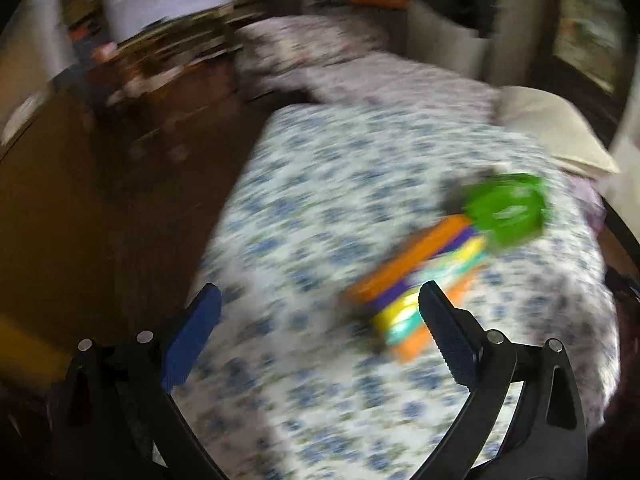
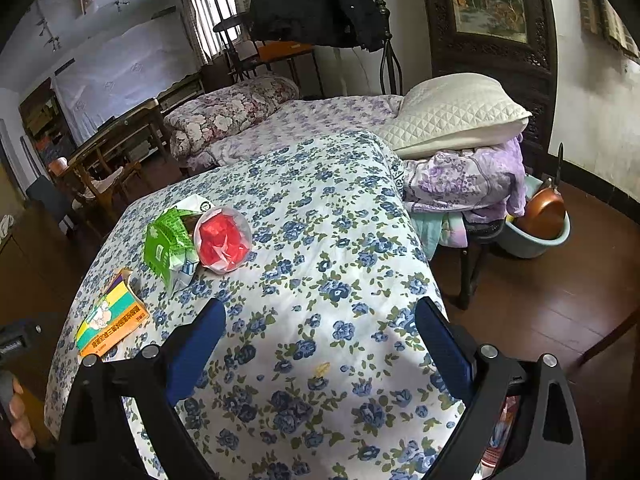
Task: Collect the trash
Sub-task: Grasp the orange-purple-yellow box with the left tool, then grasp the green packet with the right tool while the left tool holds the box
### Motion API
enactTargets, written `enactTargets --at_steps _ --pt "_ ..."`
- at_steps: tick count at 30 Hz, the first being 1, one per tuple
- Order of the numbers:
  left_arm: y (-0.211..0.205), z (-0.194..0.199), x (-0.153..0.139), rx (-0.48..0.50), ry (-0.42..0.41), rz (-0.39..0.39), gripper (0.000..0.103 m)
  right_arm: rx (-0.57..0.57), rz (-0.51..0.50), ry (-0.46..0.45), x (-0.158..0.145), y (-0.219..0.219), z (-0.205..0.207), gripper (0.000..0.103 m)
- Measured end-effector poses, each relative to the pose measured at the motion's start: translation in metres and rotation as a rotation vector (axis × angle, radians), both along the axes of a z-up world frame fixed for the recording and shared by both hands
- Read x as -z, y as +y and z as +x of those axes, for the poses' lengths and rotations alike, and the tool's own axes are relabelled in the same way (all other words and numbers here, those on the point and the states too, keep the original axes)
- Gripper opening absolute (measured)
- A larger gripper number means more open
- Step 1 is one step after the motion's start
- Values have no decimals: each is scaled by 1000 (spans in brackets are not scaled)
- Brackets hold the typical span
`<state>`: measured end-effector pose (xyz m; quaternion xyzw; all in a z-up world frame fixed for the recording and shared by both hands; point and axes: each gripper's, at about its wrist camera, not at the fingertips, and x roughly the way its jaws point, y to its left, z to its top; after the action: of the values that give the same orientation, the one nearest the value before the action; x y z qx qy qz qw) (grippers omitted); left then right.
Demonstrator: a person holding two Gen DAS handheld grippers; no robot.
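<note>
Both tongs, left (image 1: 320, 312) and right (image 2: 320, 328), gape empty above the floral bedspread (image 2: 320, 208). Beside the green carton (image 2: 168, 244) lie a red-filled plastic cup (image 2: 224, 240) and an orange box (image 2: 112, 316).

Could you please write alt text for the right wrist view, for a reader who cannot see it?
Three pieces of trash lie on a blue-flowered bedspread: an orange box, a green carton and a clear plastic cup stuffed with red paper. The open right gripper hovers over the bedspread, holding nothing. Behind are a white pillow and a basin with a copper pan.
</note>
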<state>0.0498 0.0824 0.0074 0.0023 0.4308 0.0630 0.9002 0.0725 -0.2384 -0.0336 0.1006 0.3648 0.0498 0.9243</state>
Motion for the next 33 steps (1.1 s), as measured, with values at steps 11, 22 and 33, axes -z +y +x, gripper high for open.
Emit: enactTargets --at_steps 11,22,33 --pt "-49 52 39 247 136 67 95 -10 -8 8 1 5 0 94" --pt "-54 45 56 311 200 24 71 -18 19 24 5 4 1 94" --pt "-36 22 12 163 63 -175 59 -33 -1 29 8 11 -1 94"
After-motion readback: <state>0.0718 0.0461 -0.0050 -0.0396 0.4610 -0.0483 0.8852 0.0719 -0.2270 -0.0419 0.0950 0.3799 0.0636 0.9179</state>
